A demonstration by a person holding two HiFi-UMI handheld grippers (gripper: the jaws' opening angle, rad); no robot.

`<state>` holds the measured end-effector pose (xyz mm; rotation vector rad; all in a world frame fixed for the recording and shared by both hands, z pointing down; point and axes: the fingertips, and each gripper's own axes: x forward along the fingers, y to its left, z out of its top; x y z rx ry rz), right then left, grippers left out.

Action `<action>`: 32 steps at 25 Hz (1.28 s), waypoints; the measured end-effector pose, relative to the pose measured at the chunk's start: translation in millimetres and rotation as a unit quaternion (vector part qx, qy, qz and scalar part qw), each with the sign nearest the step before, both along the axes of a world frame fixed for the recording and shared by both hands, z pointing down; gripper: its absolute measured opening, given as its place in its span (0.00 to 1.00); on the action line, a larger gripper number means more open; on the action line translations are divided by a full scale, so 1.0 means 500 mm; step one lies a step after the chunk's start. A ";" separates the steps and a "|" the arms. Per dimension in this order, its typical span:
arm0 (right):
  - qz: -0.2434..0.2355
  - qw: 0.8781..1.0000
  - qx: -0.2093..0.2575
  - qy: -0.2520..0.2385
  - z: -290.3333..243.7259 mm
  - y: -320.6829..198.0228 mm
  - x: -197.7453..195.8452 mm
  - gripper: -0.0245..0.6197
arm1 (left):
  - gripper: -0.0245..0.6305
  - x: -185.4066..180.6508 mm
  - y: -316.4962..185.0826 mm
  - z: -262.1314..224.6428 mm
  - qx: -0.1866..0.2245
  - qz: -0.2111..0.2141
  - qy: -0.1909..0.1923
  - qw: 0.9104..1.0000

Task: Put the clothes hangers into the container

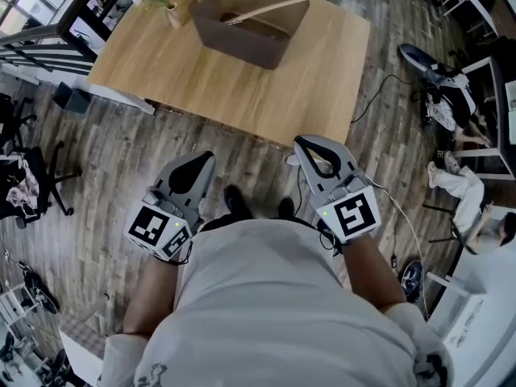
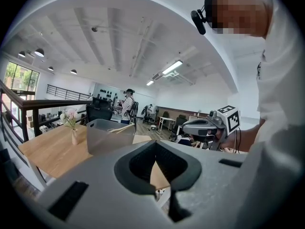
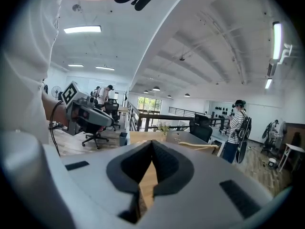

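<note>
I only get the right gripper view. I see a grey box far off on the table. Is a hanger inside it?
Observer: Yes. The head view shows a light wooden clothes hanger lying slanted in the grey rectangular plastic container, one end up at its rim.
Operator: Is my other gripper holding something?
Observer: No. The left gripper view shows the left gripper with jaws together and nothing between them.
Operator: Are we at the table yet?
Observer: No. The head view shows the left gripper and the right gripper over the grey plank floor, short of the light wooden table.
</note>
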<state>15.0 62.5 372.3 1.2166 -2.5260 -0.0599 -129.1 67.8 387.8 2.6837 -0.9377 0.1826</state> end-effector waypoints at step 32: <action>-0.133 0.991 0.010 -0.029 -0.003 0.271 0.264 0.05 | 0.05 0.319 0.258 -0.040 0.053 -0.094 -0.001 0.994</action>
